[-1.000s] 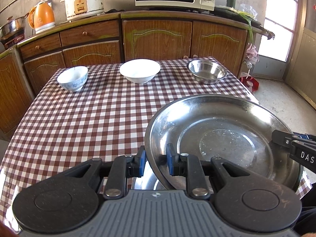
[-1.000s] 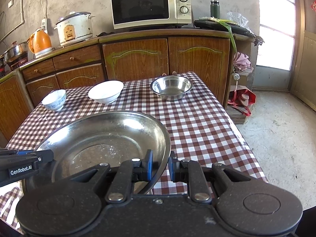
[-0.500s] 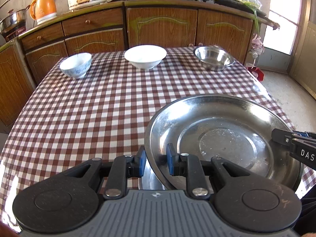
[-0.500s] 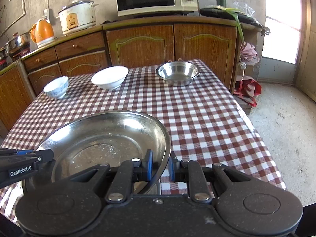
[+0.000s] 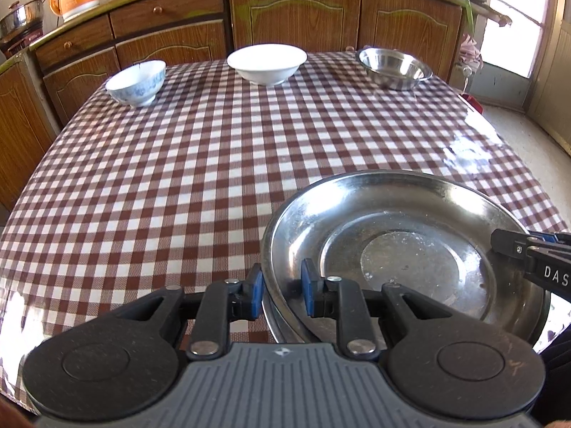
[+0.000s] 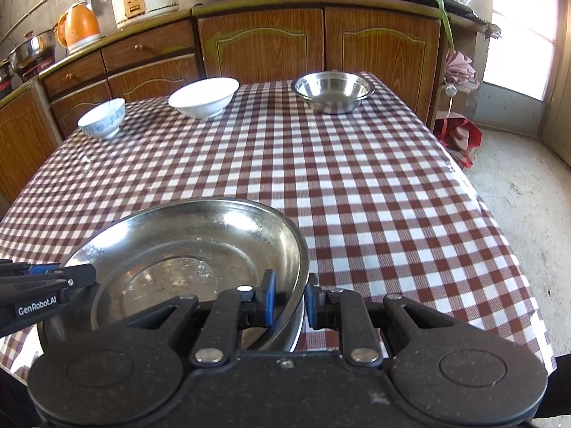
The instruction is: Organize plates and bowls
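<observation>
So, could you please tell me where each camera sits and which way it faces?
Left wrist view: on the left hand-held gripper, angled down over the checked table; it grips the big round steel plate at its left rim.
Right wrist view: on the right hand-held gripper, same heading; grips the right rim.
Shared: plate, three far bowls, each other's gripper.

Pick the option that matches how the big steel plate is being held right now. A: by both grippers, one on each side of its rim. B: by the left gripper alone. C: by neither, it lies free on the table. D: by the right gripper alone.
A: the left gripper pinches one side of the steel plate's rim, and the right gripper pinches the opposite side.
</observation>
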Demonstrator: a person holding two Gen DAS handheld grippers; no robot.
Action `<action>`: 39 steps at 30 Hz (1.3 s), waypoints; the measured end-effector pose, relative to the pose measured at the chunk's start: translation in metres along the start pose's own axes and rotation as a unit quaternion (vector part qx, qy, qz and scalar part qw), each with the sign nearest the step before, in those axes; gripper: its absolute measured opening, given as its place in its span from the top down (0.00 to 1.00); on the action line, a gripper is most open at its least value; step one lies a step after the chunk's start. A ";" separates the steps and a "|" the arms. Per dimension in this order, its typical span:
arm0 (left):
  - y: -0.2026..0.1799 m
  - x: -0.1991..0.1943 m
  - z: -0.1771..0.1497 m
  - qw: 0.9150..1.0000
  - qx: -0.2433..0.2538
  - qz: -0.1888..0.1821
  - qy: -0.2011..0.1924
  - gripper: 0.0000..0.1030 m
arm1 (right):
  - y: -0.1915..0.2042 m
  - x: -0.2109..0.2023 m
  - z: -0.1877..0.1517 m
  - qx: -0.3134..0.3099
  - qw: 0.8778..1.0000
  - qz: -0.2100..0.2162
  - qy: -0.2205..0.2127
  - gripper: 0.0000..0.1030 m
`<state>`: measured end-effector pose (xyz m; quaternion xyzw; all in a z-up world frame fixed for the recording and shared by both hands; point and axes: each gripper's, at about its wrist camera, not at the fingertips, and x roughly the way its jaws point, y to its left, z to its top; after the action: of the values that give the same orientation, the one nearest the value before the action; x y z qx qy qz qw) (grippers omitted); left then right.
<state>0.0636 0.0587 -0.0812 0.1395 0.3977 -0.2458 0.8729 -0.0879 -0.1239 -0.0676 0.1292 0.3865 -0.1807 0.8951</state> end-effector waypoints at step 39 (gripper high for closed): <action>0.023 0.017 -0.004 0.999 -0.046 0.009 0.000 0.53 | -0.023 0.009 -0.006 0.028 0.999 -0.024 -0.008 0.36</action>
<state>0.0829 0.0742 -0.0962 0.1026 0.4076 -0.2190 0.8806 -0.0961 -0.1443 -0.0801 0.1438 0.3771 -0.2141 0.8895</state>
